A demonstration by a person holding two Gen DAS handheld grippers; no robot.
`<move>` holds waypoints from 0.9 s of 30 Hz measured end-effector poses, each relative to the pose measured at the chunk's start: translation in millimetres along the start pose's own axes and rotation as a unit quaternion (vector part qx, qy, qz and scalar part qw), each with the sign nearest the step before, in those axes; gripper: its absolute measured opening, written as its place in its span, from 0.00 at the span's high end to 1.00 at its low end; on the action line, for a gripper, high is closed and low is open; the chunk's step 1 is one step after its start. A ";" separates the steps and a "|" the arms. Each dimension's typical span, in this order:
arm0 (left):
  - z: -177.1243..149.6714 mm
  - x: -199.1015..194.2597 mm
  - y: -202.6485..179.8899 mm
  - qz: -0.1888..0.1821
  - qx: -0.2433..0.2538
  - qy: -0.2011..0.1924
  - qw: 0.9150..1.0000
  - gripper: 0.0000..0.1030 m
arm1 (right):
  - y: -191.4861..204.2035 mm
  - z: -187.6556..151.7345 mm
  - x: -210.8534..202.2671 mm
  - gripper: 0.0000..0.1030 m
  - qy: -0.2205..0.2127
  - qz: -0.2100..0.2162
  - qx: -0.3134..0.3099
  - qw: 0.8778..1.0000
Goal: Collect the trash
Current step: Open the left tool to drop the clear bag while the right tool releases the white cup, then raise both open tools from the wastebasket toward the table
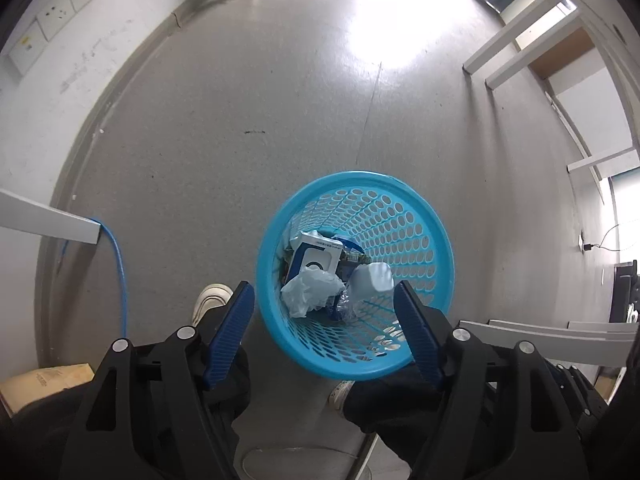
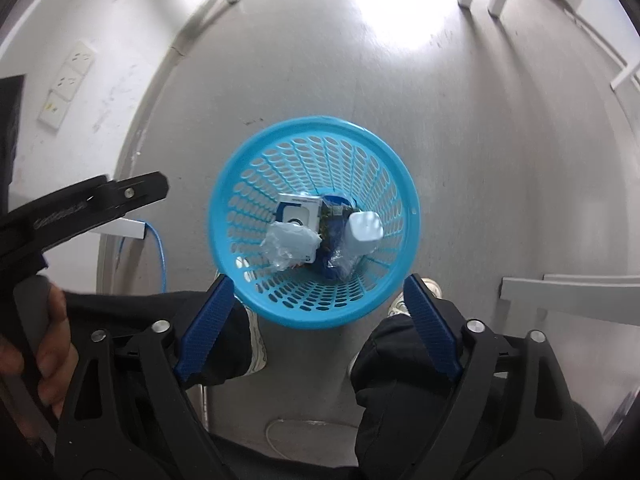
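Trash sits at the bottom of a round blue perforated basket point(image 2: 256, 184), which stands upright on a grey floor point(image 1: 248, 92) near a white wall point(image 1: 36, 112). Both cameras look straight down into it. Around the basket, white desk legs point(image 1: 516, 46) rise at the edges of the room, and a blue cable point(image 1: 120, 276) hangs down beside one leg close to the wall.

Left tongs point(image 1: 323, 336) hang over the near rim of the basket, spread wide with nothing between their blue ribbed pads point(image 1: 228, 336). Right tongs point(image 2: 318, 326) hang above the near rim too, also spread wide and holding nothing. The person's left hand point(image 2: 52, 344) shows at the edge of the right camera, wrapped around a grey handle. Dark trouser legs and pale shoes point(image 1: 210, 300) are visible below the tongs.

Inside the basket lie a white and blue box point(image 2: 298, 210), a white bottle point(image 2: 364, 230) leaning against the basket wall, a crumpled piece of pale plastic wrap point(image 2: 290, 244) resting on the box, and a dark blue wrapper point(image 2: 334, 258) between box and bottle.
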State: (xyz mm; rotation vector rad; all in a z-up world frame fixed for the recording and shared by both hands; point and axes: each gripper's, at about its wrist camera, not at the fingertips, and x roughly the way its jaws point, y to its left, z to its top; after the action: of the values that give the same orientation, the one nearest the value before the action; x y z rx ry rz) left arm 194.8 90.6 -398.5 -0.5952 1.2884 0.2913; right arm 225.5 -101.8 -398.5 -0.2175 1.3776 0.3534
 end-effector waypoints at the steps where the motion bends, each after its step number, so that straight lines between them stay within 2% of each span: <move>1: -2.7 -4.4 1.3 -0.003 -0.002 -0.004 1.000 0.28 | 2.2 -4.6 -6.6 0.17 -0.006 0.000 -0.006 1.000; 8: -27.2 -42.4 0.0 0.002 0.022 -0.051 0.998 0.19 | 5.6 -35.0 -47.9 0.14 -0.049 0.004 -0.016 0.999; 12: -42.4 -58.2 -0.4 -0.004 0.029 -0.060 0.998 0.18 | 17.3 -54.0 -73.7 0.12 -0.073 -0.019 -0.031 0.997; 18: -70.8 -88.6 -7.2 -0.011 0.058 -0.084 0.995 0.12 | 20.5 -80.7 -104.6 0.11 -0.088 0.017 -0.028 0.996; 22: -91.9 -113.7 -5.3 -0.010 0.052 -0.113 0.992 0.06 | 20.8 -105.8 -129.4 0.09 -0.099 0.037 -0.018 0.994; 27: -111.6 -137.9 -8.0 -0.010 0.068 -0.123 0.990 0.06 | 25.6 -132.4 -158.1 0.08 -0.123 0.033 -0.039 0.991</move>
State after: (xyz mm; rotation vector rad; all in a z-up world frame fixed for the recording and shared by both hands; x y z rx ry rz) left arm 71.3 37.7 -282.2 -0.4404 1.0544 0.2496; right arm 70.6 -143.7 -266.4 -0.1864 1.1312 0.4727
